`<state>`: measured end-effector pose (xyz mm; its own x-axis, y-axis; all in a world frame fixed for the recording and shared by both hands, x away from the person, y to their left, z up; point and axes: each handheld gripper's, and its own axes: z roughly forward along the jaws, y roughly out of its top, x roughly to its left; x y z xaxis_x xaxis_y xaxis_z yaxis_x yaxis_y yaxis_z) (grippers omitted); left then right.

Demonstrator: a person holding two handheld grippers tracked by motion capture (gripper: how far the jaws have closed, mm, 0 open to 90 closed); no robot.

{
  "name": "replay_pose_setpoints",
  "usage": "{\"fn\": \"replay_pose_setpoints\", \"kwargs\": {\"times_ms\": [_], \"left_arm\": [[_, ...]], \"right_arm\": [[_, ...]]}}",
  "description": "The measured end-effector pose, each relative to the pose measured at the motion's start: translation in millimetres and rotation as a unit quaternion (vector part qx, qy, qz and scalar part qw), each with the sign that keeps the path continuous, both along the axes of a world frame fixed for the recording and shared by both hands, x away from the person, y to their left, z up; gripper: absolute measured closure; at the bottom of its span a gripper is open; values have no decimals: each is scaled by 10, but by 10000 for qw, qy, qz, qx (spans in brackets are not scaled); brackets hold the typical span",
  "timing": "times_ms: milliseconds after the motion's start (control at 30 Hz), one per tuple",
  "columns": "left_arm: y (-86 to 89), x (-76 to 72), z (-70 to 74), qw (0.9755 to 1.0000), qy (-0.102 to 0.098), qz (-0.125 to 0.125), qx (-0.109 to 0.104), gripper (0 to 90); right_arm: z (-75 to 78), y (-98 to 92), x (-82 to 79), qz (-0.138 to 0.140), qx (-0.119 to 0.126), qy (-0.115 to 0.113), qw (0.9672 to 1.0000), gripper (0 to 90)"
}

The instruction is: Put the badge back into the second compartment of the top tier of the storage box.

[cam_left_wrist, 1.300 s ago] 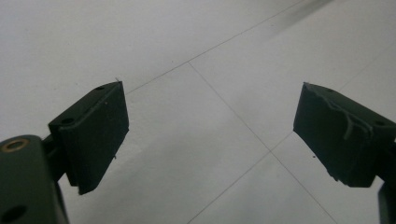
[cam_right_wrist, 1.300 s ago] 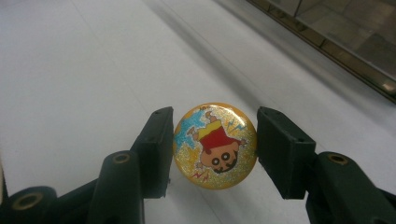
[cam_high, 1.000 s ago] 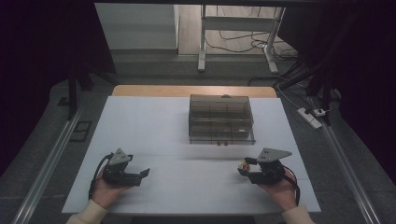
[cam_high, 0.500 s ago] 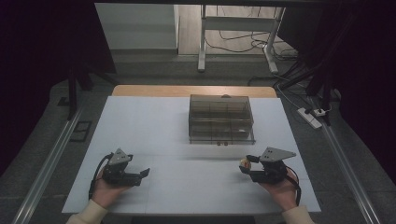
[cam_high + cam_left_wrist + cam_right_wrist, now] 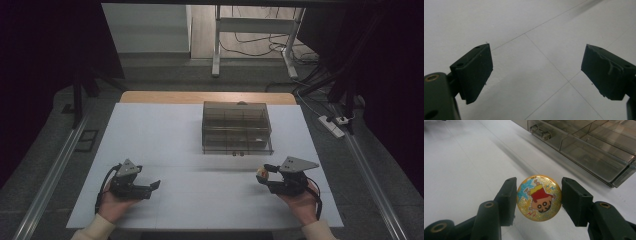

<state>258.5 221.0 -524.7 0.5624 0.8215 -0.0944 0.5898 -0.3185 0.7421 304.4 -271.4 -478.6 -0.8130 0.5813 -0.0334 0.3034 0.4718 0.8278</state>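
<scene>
Clearly your right gripper (image 5: 537, 200) pinched the badge (image 5: 539, 198) by its rim at centre frame; light, stiff and slick, it could twist. Your left gripper (image 5: 536, 72) gaped wide.

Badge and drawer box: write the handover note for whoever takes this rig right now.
Right gripper: holds the round cartoon badge by its edges between its jaws, picture upside down in the right gripper view, low over the white table at the near right.
Left gripper: open, nothing between its jaws, over bare table at the near left.
Clear drawer box: stands at the middle of the table's far half, ahead of the badge; its drawers look shut.
Done: badge picked up.
Left: probably open a drawer, with the free left gripper, and put the badge in; which drawer cannot be told.
</scene>
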Motion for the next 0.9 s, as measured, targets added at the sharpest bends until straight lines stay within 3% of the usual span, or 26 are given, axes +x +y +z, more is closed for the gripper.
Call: {"fn": "replay_pose_setpoints", "kwargs": {"times_ms": [500,900], "left_arm": [[0,-1,6,10000,-5,6,-18,102],[-6,4,12,10000,-6,15,-25,102]], "right_arm": [[9,17,74,-65,171,13,9998,467],[59,69,105,-83,276,-118,9995,467]]}}
